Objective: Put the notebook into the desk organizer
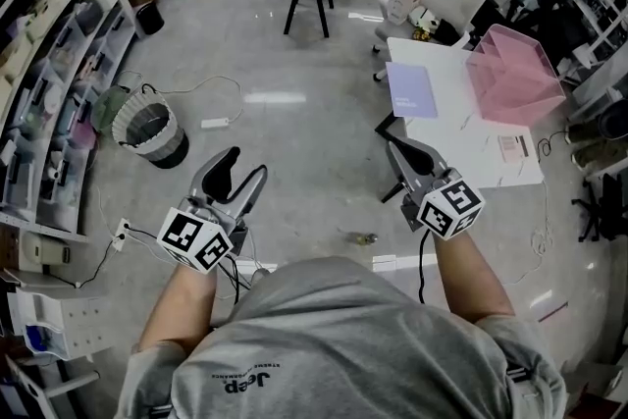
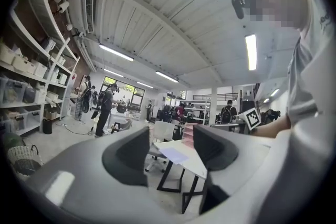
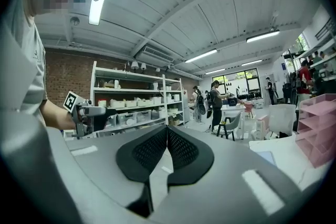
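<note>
Notebook [image 1: 412, 89] lies flat on the white table [image 1: 461, 147] at its left edge, w/ the pink desk organizer [image 1: 515, 74] just beside it on the right. We hold both claws level, short of the table. Left claw [image 1: 245, 168] has jaws apart w/ nothing between them; right claw [image 1: 394, 147] has jaws pressed together, empty.

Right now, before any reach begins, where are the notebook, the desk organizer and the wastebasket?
notebook [image 1: 412, 89]: head view, middle of its lavender cover.
desk organizer [image 1: 512, 78]: head view, on its pink top tier.
wastebasket [image 1: 172, 147]: head view, on its outer wall.
</note>
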Demonstrator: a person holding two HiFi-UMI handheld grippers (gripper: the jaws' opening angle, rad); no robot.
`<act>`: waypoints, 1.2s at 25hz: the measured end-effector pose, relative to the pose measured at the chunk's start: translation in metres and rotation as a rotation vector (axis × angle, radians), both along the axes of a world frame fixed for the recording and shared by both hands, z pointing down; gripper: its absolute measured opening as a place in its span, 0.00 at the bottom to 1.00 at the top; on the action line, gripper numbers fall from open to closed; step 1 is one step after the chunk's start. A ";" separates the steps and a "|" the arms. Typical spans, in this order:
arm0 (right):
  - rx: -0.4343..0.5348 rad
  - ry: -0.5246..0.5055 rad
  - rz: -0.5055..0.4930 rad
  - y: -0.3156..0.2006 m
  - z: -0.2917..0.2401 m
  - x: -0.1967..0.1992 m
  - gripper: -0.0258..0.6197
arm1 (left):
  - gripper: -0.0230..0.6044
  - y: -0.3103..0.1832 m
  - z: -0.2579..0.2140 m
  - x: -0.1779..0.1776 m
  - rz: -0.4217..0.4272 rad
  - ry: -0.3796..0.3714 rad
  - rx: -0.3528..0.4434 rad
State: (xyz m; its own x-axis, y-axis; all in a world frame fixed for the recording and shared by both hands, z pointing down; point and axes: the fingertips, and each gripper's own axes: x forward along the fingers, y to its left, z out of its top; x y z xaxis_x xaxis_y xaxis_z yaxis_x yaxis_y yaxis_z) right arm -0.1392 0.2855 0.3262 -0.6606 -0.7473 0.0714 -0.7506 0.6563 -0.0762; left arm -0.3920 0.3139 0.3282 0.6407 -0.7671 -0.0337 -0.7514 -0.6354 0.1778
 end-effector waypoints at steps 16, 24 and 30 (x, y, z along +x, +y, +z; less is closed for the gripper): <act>0.013 -0.016 -0.062 -0.013 -0.004 0.089 0.04 | 0.90 -0.016 -0.012 0.095 0.013 0.017 -0.038; -0.002 -0.016 -0.023 -0.076 0.009 0.072 0.05 | 0.90 -0.086 0.006 0.084 0.060 0.038 -0.064; -0.001 0.000 0.012 -0.166 0.021 0.030 0.05 | 0.89 -0.200 0.030 0.051 0.134 0.062 -0.077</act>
State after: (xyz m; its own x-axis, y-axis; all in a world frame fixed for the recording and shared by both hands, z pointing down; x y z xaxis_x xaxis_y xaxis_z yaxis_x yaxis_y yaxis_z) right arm -0.1091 0.1199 0.3471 -0.6516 -0.7551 0.0720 -0.7585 0.6472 -0.0764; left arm -0.3413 0.1143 0.3581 0.7362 -0.6765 -0.0202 -0.6468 -0.7120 0.2733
